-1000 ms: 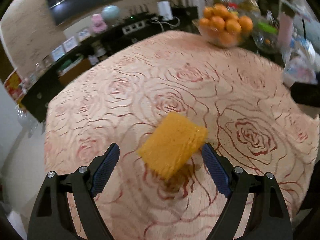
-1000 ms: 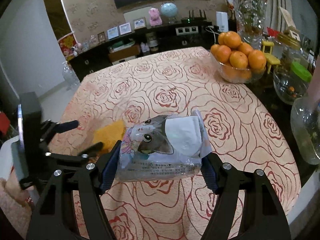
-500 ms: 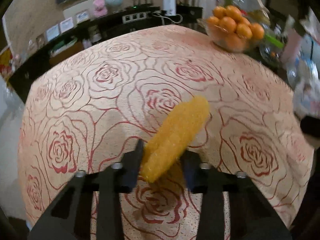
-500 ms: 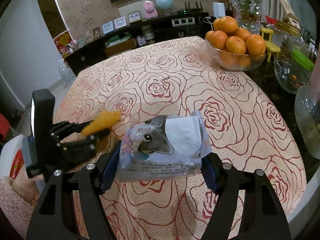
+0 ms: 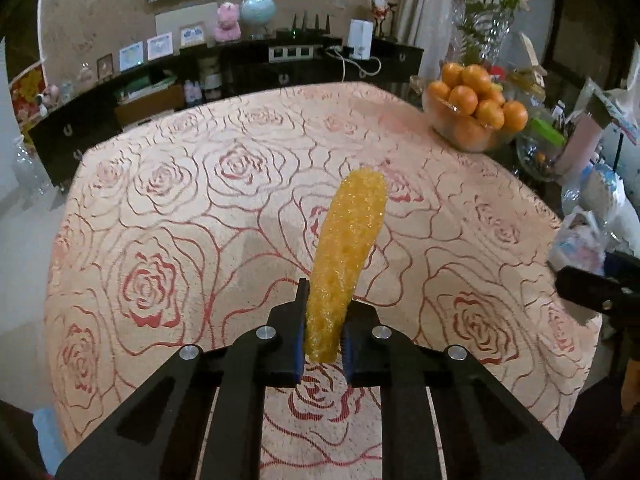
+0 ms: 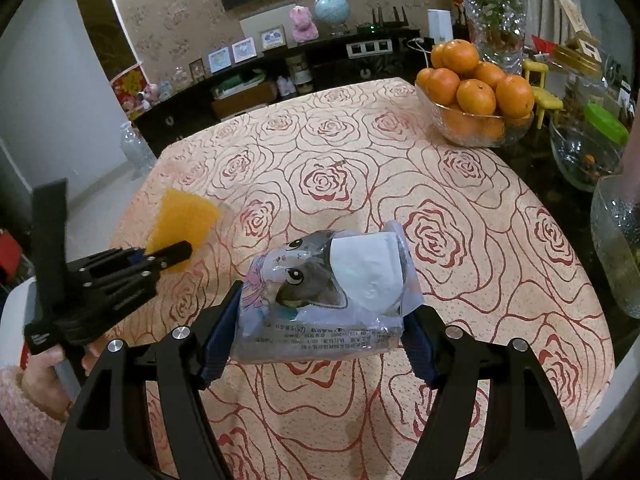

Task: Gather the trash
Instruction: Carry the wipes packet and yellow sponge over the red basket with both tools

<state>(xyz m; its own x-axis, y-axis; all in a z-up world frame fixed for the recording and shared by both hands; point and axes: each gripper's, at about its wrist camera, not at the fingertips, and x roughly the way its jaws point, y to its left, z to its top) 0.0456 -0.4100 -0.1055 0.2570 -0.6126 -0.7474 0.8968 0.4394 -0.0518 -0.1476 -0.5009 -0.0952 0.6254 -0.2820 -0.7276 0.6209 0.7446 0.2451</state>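
Observation:
My left gripper (image 5: 323, 342) is shut on a yellow sponge (image 5: 347, 248), held edge-on above the rose-patterned tablecloth (image 5: 192, 216). From the right wrist view the same sponge (image 6: 182, 220) shows flat at the left, pinched by the left gripper (image 6: 160, 258). My right gripper (image 6: 318, 338) is shut on a crumpled plastic wrapper with a cartoon cat print (image 6: 328, 288), held above the table's near side. That wrapper shows at the right edge of the left wrist view (image 5: 580, 236).
A glass bowl of oranges (image 6: 476, 96) stands at the table's far right, with a glass vase (image 6: 496, 12), a glass bowl with a green lid (image 6: 588, 148) and a glass jar (image 6: 620, 240) nearby. A dark sideboard (image 5: 200, 84) lies beyond the table.
My left gripper closed on the yellow sponge and lifted it off the cloth, turning it edge-on. My right gripper kept its hold on the wrapper and barely moved.

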